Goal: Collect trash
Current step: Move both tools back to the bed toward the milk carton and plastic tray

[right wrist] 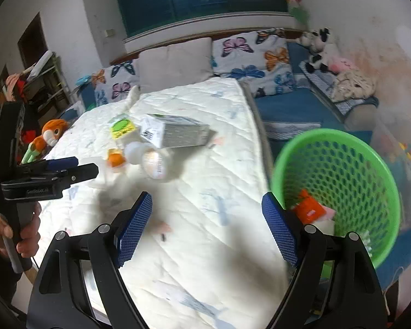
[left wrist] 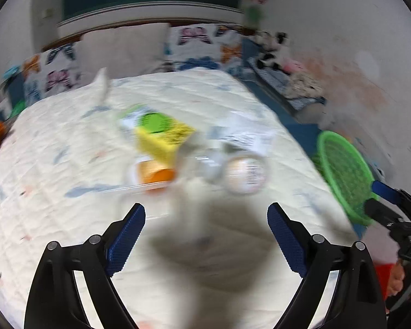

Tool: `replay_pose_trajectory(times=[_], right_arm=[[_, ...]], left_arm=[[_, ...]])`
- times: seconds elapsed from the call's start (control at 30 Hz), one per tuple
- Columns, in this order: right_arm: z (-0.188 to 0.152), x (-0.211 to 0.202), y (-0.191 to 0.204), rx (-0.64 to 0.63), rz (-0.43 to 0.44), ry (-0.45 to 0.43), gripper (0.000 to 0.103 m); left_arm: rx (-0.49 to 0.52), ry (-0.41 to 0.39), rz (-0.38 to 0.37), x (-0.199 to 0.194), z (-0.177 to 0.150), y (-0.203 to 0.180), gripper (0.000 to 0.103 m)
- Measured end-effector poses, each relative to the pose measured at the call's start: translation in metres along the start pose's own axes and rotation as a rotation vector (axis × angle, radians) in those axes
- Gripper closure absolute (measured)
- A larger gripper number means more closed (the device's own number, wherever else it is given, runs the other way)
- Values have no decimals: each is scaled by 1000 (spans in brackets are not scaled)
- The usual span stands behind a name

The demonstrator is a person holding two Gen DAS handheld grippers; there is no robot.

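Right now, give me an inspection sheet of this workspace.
Surface: white quilted bed cover, wrinkled.
Job's things: grey carton, yellow-green packet, orange-filled cup and round labelled lid clustered mid-bed; green basket off the bed's right edge, already holding an orange wrapper.
Clutter: orange plush toy at the left edge.
Grippers: left hand-held gripper open, empty; right hand-held gripper open, empty.
Cables: nothing seen.
Surroundings: butterfly pillows, dark window, panda toy.

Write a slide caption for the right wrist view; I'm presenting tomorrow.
Open right tongs over the bed, green basket alongside, trash pile ahead.
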State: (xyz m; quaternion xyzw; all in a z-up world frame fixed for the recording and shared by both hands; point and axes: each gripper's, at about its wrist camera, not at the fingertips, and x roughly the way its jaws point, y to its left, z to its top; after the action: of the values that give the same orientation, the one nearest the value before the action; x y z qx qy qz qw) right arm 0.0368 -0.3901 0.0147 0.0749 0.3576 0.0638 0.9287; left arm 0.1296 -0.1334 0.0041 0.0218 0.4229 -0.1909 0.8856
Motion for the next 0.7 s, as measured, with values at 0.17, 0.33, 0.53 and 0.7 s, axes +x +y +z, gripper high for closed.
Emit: replay_pose_trajectory(times=[0.17, 0.33, 0.53, 0.7], right_arm=[[11, 15, 21, -33, 30, 12, 21], [20, 29, 38, -58, 56, 20, 21], [40, 45, 46, -57, 86, 40, 21], [63, 63, 45, -13, 112, 78, 21]], left_arm=[[-86, -1, 60, 1, -7, 52, 15], [-131, 15, 74, 13, -10, 79, 23], [-150, 56, 59, 35, -11, 93, 31], [-167, 71, 53, 44, -13, 101, 31]])
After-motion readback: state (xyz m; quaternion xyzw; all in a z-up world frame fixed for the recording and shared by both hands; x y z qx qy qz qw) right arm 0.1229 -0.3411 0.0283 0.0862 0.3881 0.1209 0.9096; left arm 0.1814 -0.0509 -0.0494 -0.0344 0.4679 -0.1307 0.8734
